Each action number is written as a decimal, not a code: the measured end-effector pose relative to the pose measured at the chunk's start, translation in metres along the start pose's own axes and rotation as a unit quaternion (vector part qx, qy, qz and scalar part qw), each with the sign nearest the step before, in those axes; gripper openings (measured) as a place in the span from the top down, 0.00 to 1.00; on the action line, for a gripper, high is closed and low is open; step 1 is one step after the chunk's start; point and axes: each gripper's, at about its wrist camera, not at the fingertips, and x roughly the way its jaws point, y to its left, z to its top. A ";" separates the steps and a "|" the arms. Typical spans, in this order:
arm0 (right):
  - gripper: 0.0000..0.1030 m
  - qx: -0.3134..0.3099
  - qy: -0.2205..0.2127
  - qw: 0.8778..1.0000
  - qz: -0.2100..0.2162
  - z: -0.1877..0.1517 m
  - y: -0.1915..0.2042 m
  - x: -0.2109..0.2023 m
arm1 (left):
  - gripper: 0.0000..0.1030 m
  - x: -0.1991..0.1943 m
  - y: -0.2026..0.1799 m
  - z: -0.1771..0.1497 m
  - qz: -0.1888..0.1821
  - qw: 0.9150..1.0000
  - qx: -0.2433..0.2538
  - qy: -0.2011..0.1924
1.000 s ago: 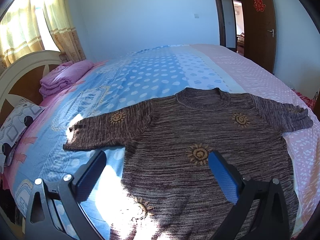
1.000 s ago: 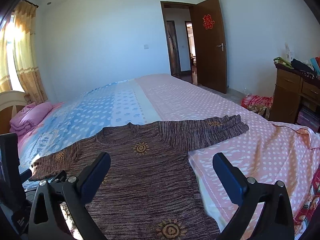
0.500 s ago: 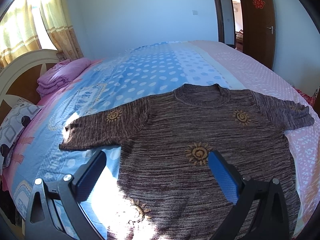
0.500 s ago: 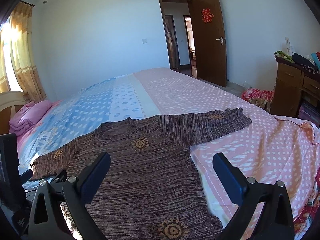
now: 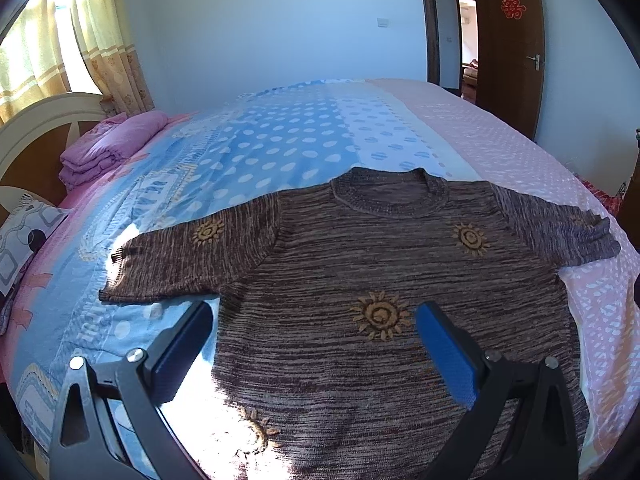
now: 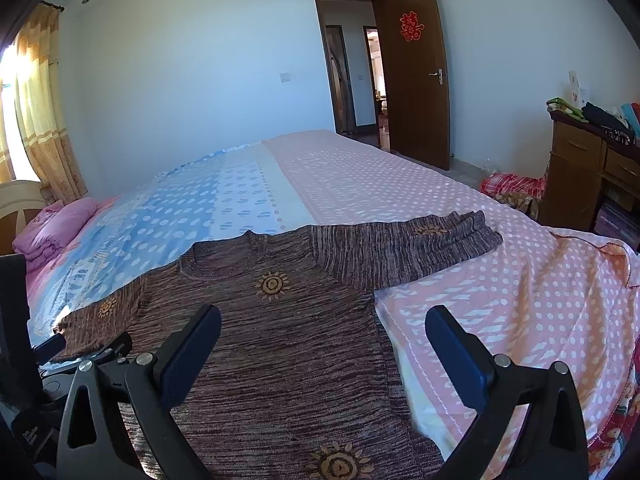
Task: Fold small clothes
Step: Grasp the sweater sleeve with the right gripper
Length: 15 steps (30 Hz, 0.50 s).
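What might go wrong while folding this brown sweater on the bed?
The sweater lies flat, so an open hand-held gripper might pinch the bedsheet too. The right sleeve is already bunched; folding could trap those wrinkles. The hem lies near the bed's edge and might slide off.

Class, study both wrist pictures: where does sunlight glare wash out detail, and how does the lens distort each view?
Left wrist view: hard sunlight bleaches the sweater's near hem and the curtain glows; dark corners and bowed bed edges show fisheye curvature. Right wrist view: evener light, glare only at the window edge; the door bends.
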 end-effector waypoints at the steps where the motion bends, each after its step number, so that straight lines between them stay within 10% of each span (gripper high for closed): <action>1: 0.01 0.001 -0.001 1.000 -0.001 0.001 -0.001 0.001 | 0.00 0.001 -0.001 0.001 0.000 1.000 0.001 0.000; 10: 0.01 0.037 0.045 0.998 -0.003 0.007 -0.050 0.044 | 0.00 0.033 0.010 0.007 -0.024 1.000 -0.013 0.006; 15: 0.21 0.103 0.047 0.992 -0.050 0.038 -0.140 0.079 | 0.00 0.067 0.037 0.013 -0.003 0.999 -0.048 0.011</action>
